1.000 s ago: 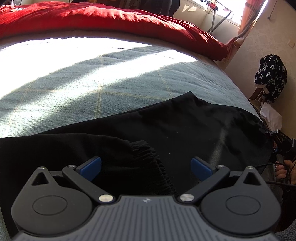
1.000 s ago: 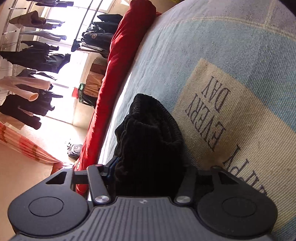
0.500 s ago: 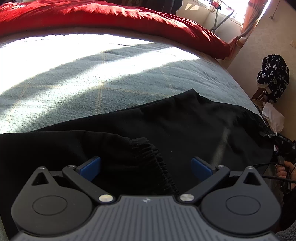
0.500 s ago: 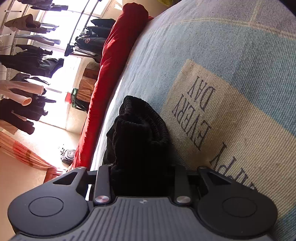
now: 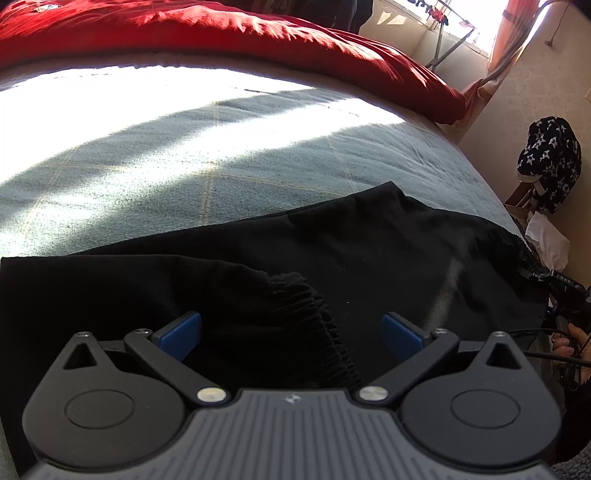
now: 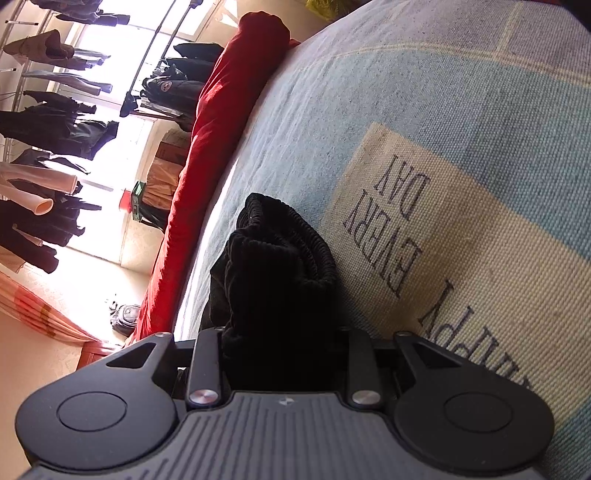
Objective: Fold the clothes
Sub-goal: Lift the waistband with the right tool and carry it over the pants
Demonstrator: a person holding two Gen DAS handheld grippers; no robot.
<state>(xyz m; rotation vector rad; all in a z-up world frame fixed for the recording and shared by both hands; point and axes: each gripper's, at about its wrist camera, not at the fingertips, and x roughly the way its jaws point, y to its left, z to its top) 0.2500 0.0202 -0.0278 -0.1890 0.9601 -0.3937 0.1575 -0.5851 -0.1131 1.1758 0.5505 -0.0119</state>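
Observation:
A black garment (image 5: 369,251) lies spread across the near part of the bed, one elastic-gathered edge (image 5: 314,317) folded over on top of it. My left gripper (image 5: 291,325) hovers just above that gathered edge, open, its blue pads (image 5: 181,332) wide apart with only cloth beneath them. In the right wrist view my right gripper (image 6: 282,347) is shut on a bunched, ribbed end of the black garment (image 6: 273,266), which sticks out from between the fingers and hides the fingertips. A hand (image 5: 570,341) shows at the garment's far right end.
The bed cover (image 5: 221,147) is pale blue check, with a beige patch printed "EVERY DAY" (image 6: 443,258). A red duvet (image 5: 221,33) lies along the far side. A star-patterned garment (image 5: 546,158) hangs by the wall. Clothes hang on racks (image 6: 55,129) at the window.
The right gripper's fingers have drawn closer together on the bunched black cloth. The left gripper stays open over the gathered edge, hardly moved.

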